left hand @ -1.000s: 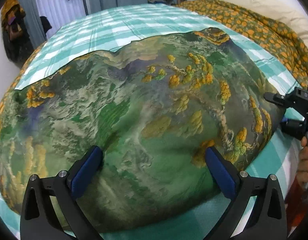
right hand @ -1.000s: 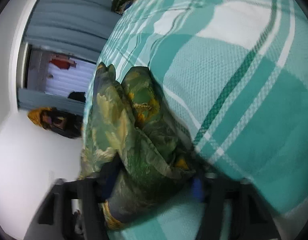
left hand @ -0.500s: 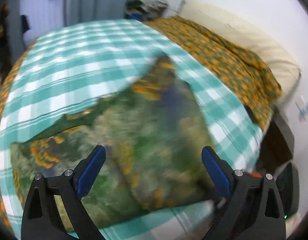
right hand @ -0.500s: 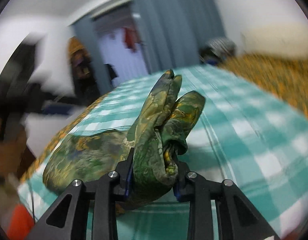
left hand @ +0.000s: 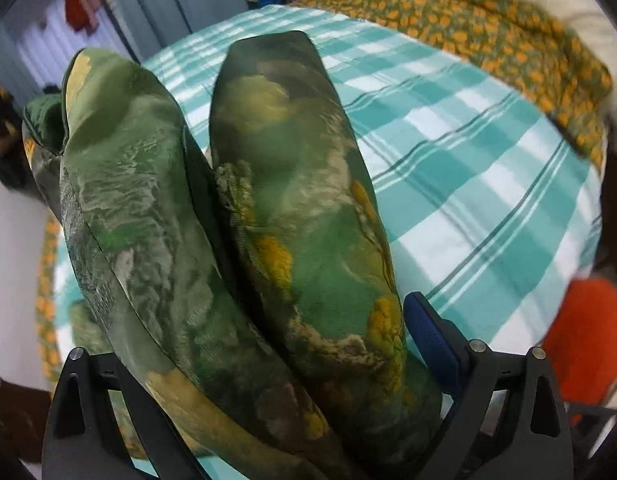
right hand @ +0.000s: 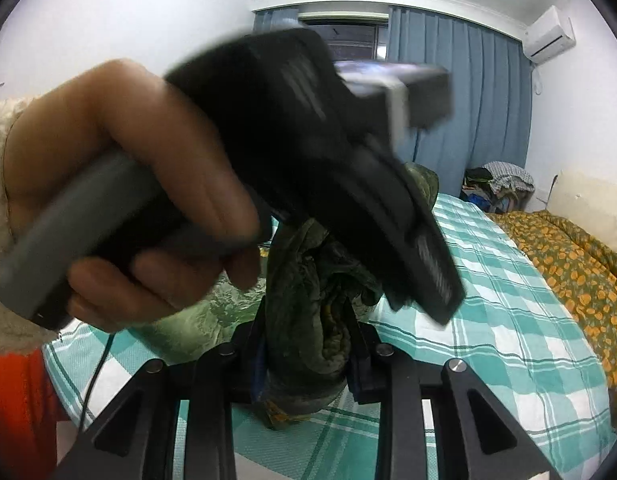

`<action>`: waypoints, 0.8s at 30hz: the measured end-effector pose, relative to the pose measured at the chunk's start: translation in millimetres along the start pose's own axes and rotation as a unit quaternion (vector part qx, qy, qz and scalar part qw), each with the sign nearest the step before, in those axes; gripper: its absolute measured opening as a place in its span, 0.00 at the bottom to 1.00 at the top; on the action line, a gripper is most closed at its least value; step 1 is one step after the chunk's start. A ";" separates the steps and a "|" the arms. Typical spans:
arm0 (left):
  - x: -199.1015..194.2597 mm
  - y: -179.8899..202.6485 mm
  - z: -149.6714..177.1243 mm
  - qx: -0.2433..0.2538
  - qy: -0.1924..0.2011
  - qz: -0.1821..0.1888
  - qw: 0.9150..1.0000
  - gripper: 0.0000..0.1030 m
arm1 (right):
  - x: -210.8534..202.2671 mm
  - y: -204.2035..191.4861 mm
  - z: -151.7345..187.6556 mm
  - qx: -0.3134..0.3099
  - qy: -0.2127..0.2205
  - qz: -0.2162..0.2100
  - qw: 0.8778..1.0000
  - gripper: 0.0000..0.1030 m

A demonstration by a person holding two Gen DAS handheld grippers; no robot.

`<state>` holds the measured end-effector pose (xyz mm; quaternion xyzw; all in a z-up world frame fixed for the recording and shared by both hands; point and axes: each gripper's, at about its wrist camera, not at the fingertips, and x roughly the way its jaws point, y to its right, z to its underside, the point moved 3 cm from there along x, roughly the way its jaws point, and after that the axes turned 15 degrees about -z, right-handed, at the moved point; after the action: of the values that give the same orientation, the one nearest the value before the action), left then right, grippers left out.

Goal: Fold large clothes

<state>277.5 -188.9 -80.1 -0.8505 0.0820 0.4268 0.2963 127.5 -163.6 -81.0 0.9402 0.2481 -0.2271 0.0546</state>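
Note:
The green garment with yellow patterning (left hand: 300, 220) rises in two thick folds between the fingers of my left gripper (left hand: 268, 332). That gripper stands open: its right blue pad (left hand: 428, 332) shows bare beside the cloth, and the left pad is hidden behind a fold. My right gripper (right hand: 306, 360) is shut on a bunched end of the garment (right hand: 308, 320), lifted off the bed. In the right wrist view a hand (right hand: 128, 180) holds the blurred left gripper close in front, one of its fingers (right hand: 428, 272) over the cloth.
A teal checked sheet (left hand: 468, 160) covers the bed (right hand: 508, 300). An orange-flowered quilt (right hand: 580, 264) lies along its right side. Blue curtains (right hand: 468, 100) and a pile of clothes (right hand: 500, 184) stand beyond. Orange-red clothing (left hand: 580, 340) shows at the bed's near edge.
The garment lay spread flat; now its bunched end is lifted in the right gripper, which rolled upright and rose. The left gripper rose too, and the folds now stand between its fingers.

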 end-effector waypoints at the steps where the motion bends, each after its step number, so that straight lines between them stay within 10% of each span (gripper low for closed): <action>1: -0.1 1.0 0.3 0.007 0.003 -0.006 1.000 0.91 | -0.1 0.8 0.2 0.000 0.000 0.000 1.000 0.30; 13: -3.4 -21.0 5.2 0.007 0.010 -0.021 1.000 0.88 | -0.4 -0.4 -0.4 -0.018 -0.002 -0.010 1.000 0.30; 17: -4.4 -32.4 11.8 -0.019 0.011 0.016 1.000 0.47 | -0.3 -3.8 0.0 -0.019 -0.007 -0.019 1.000 0.30; 24: 7.1 -95.4 30.9 -0.087 -0.008 0.050 0.995 0.34 | -23.1 3.7 -6.5 0.033 0.012 -0.080 0.996 0.48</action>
<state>298.5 -93.0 -58.4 -0.8643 0.0847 0.4537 0.2000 114.1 -175.7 -64.7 0.9212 0.3160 -0.2273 0.0025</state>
